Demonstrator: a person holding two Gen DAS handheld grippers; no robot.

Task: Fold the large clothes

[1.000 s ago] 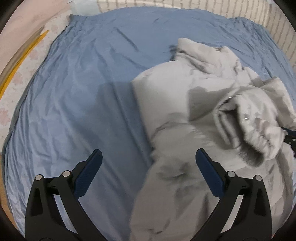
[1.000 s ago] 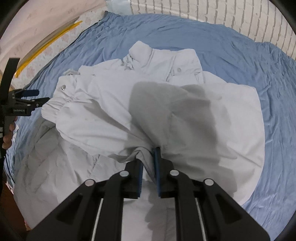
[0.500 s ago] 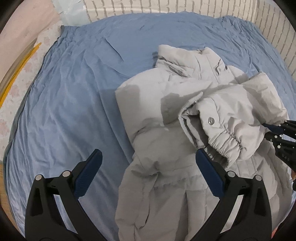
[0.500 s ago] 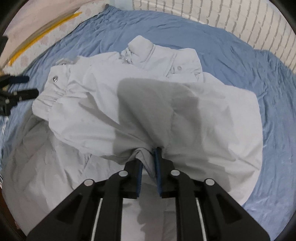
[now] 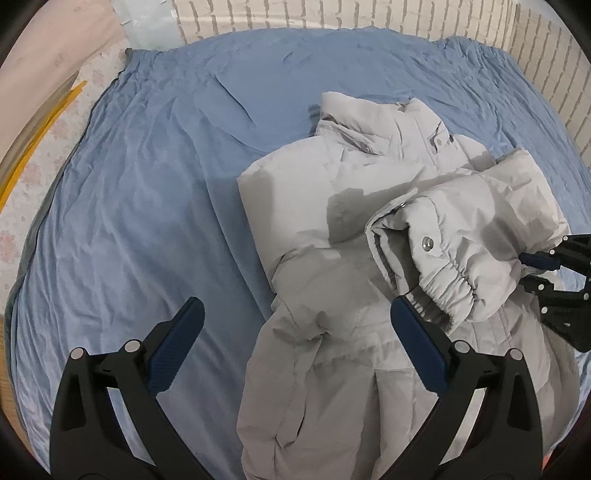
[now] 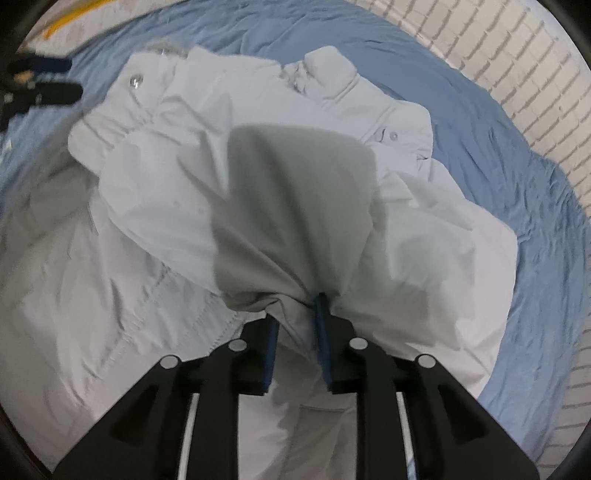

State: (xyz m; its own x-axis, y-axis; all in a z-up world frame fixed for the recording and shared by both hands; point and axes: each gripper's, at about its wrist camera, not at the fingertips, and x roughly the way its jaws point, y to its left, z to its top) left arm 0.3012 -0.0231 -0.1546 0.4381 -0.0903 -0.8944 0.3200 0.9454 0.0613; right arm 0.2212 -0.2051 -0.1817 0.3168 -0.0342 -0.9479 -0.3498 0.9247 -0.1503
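Note:
A pale grey padded jacket (image 5: 351,236) lies on a blue bedsheet (image 5: 147,184), collar toward the far side. One sleeve, with an elastic cuff (image 5: 447,284) and a snap button, is folded across the body. My left gripper (image 5: 295,325) is open and empty, hovering above the jacket's left edge. My right gripper (image 6: 295,317) is shut on a bunch of the jacket's fabric (image 6: 295,229). It also shows at the right edge of the left wrist view (image 5: 532,269), beside the cuff. The left gripper appears blurred at the upper left of the right wrist view (image 6: 40,81).
The blue sheet (image 6: 498,155) covers a bed. A white brick-pattern wall (image 5: 369,18) runs behind and to the right. A pink floral surface with yellow strips (image 5: 44,122) lies to the left of the sheet.
The right gripper has carried the sleeve further across the jacket's body and swung its view to the right. The left gripper has pulled back, staying open, so more of the jacket shows.

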